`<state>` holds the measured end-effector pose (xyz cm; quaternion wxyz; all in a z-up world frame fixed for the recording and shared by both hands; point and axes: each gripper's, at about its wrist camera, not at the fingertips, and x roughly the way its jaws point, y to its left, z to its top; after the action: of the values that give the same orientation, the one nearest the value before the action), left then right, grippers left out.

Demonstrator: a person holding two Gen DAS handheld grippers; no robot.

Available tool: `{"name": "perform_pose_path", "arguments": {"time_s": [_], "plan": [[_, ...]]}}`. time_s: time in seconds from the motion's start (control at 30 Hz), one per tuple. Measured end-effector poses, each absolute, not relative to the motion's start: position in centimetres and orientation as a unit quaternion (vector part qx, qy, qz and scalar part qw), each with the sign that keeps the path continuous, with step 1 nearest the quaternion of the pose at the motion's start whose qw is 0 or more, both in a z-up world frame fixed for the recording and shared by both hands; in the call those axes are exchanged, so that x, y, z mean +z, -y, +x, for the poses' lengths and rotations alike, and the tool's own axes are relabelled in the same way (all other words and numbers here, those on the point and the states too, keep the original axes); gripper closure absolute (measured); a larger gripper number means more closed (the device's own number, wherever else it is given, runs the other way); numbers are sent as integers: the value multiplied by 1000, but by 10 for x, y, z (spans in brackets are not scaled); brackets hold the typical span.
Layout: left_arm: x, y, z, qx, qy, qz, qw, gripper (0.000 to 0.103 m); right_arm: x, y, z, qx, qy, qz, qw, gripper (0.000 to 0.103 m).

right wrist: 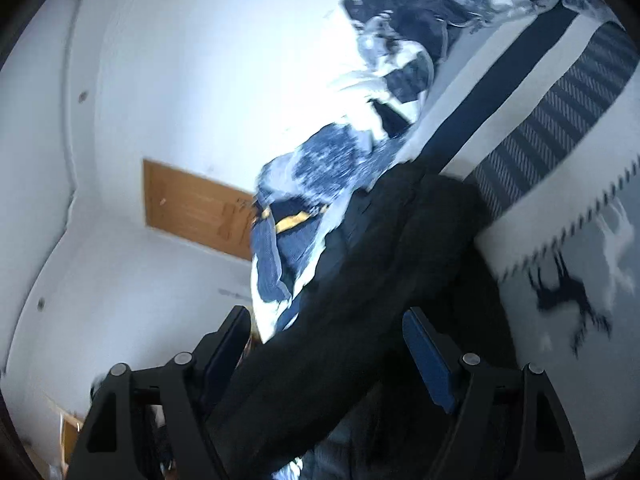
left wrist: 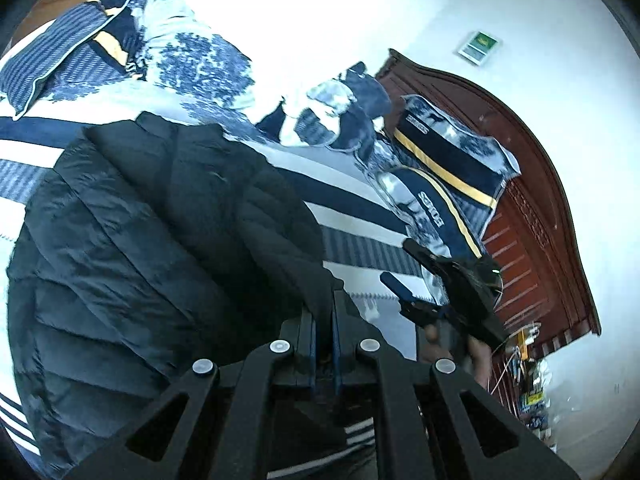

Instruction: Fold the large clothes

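The black quilted puffer jacket [left wrist: 160, 240] lies spread across the bed, over the striped navy-and-white bedspread [left wrist: 352, 216], with one edge drawn up toward the left wrist camera. It looks soft and lofty, light for its bulk, with a smooth shell that would likely slide on itself and spring back out of a crease. I would take hold at a hem, cuff or seam, where the padding thins and the fabric bunches tightly, since the puffy panels would probably squeeze out of a pinch.

The left tool [left wrist: 324, 320] is closed almost completely, its blue pads pinching a fold of the jacket's edge. The right tool [right wrist: 326, 344] stands wide apart; in its own blurred view a dark length of the jacket runs up between the fingers, but neither pad presses on it.

Beyond the jacket, rumpled blue-and-white bedding [left wrist: 192, 48] is heaped along the wall side, pillows [left wrist: 448, 160] lean against the dark wooden headboard [left wrist: 532, 208], and the white wall [left wrist: 320, 8] is behind.
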<state>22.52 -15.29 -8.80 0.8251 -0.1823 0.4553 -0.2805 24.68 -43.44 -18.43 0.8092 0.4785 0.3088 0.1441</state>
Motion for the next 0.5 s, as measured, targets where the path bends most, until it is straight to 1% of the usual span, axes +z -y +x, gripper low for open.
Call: {"name": "perform_pose_path", "arguments": {"time_s": [0.1,0.17,0.27,0.33,0.4,0.5], "plan": [[-81,133,240,-280,-448,-196,826,97,-204,446,289,117,-314,492,803,22],[-77,124,251,-276,-441,-193,832,97,-228,447,304,122,-321,503,793,22],[-70,104,262,-265,-431,-188,841,97,-265,447,322,129,-335,535,765,27],[-69,88,267,-244,-424,-176,854,97,-281,443,337,124,-347,528,765,31],[-77,74,273,-197,-427,-147,870,97,-292,437,347,121,-365,521,762,37],[-105,52,285,-146,-444,-133,874,97,-298,431,351,129,-365,522,760,37]]}}
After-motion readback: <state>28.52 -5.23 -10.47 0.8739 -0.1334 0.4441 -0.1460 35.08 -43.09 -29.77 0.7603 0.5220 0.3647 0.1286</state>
